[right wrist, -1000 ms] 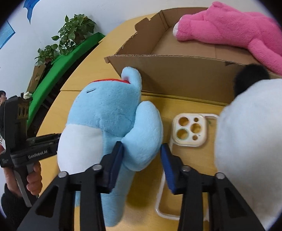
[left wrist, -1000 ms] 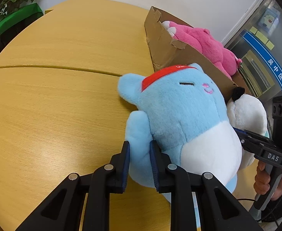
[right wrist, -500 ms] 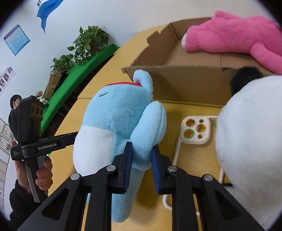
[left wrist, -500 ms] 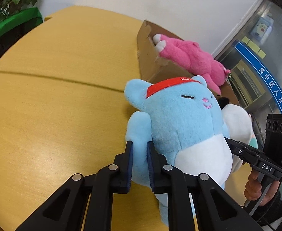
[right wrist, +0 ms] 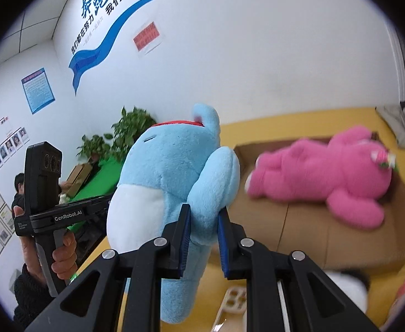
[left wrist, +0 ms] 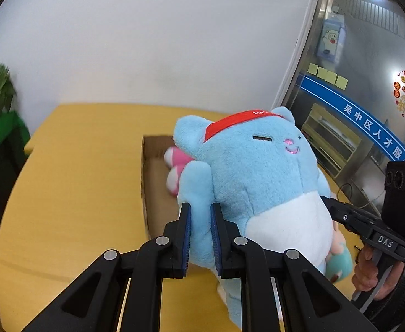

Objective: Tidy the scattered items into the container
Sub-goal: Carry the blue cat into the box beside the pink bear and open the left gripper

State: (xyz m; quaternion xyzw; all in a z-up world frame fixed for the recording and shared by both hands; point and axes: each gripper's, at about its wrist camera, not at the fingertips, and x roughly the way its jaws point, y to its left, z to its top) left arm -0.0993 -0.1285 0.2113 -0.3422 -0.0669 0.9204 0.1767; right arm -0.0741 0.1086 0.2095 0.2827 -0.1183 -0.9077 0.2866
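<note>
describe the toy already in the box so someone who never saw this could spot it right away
Start at the open cardboard box on the yellow table. Lying inside it is the pink plush, stretched along the box floor. Unlike the blue plush held up in the jaws of both grippers, it is all pink with white-tipped paws.

A short, matt fleece pile is shown on the sky-blue plush cat (left wrist: 246, 177), with a smooth red fabric headband (left wrist: 238, 120) across its brow. Dull, fibrous brown board is seen in the open cardboard box (right wrist: 307, 229), and longer, fluffier pile on the pink plush bear (right wrist: 326, 177). A smooth, faintly glossy finish is presented by the yellow wooden tabletop (left wrist: 78, 177).
</note>
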